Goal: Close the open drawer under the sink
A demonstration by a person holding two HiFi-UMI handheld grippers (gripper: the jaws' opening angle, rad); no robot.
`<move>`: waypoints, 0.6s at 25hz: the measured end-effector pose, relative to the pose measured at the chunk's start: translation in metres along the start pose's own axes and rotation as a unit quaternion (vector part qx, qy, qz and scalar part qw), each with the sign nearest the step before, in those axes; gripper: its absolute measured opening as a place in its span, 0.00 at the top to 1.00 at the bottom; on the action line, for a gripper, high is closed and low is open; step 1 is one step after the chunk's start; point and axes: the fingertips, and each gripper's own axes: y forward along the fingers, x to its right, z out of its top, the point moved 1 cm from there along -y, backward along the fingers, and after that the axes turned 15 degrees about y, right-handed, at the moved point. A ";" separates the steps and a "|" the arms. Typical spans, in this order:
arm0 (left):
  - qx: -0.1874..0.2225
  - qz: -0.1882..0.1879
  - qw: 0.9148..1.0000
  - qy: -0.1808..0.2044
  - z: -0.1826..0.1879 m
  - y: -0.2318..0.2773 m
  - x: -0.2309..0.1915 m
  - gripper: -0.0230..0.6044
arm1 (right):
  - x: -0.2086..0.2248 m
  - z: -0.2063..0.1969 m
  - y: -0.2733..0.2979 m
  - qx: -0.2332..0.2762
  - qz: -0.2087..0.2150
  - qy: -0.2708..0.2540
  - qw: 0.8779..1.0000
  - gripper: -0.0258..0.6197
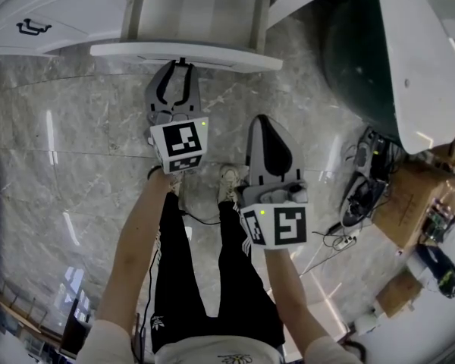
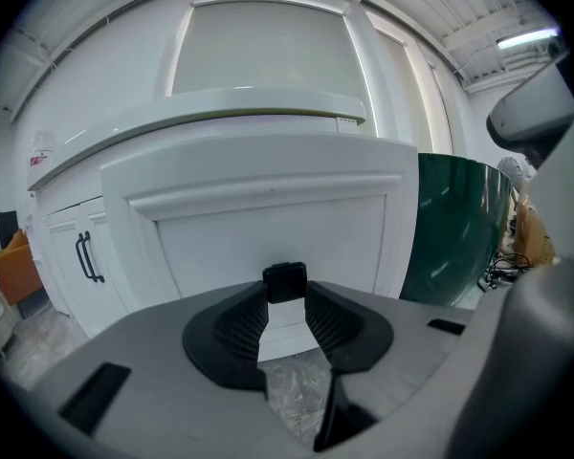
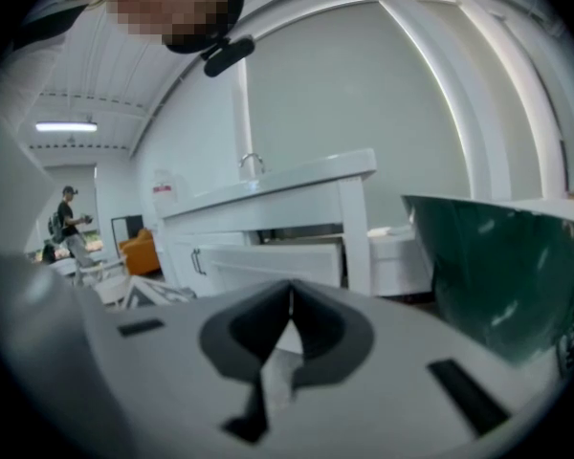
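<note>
The drawer [image 1: 189, 10] is standing pulled out from the white cabinet under the counter [image 3: 297, 175]. Its flat front is facing the person and, in the head view, hanging over a floor [image 1: 76, 127] of glossy grey veined stone tiles. The left claw [image 2: 286, 299] is reaching to that front with its two ribbed black jaws about half apart, closing on the small black handle [image 2: 285, 280] at the middle of the panel. The blocky end of the handle is sitting snug between the jaw tips. The right claw [image 3: 289, 318] is hanging back from the drawer, off to the person's right, its jaws pressing tip to tip with nothing between them.

The left gripper view is showing the drawer front close up as a recessed, framed panel in smooth white paint, with a neighbouring cabinet door [image 2: 72, 256] carrying a slim black bar pull. The head view alone is showing the drawer's pale bare inside from above, and a tangle of cables [image 1: 364, 192] lying on the floor. The right gripper view alone is picking up a curved tap [image 3: 252, 163] rising above the counter's edge. A big, rounded, dark green tub [image 1: 356, 59] with a shiny surface is standing just right of the cabinet, appearing in all three views
</note>
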 end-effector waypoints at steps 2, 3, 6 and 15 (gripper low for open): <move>0.002 -0.002 1.000 0.002 0.002 0.003 -0.001 0.75 | 0.001 -0.001 0.000 0.001 -0.003 0.005 1.000 0.91; 0.001 -0.003 1.000 0.001 0.002 0.003 -0.002 0.75 | 0.001 -0.002 0.000 0.001 -0.004 0.007 1.000 0.91; -0.004 -0.001 1.000 -0.014 0.004 0.007 -0.004 0.75 | 0.000 -0.002 0.000 -0.001 -0.004 0.004 1.000 0.91; -0.004 0.007 1.000 -0.019 0.013 0.031 -0.014 0.75 | 0.010 0.008 0.006 0.008 -0.013 0.008 1.000 0.91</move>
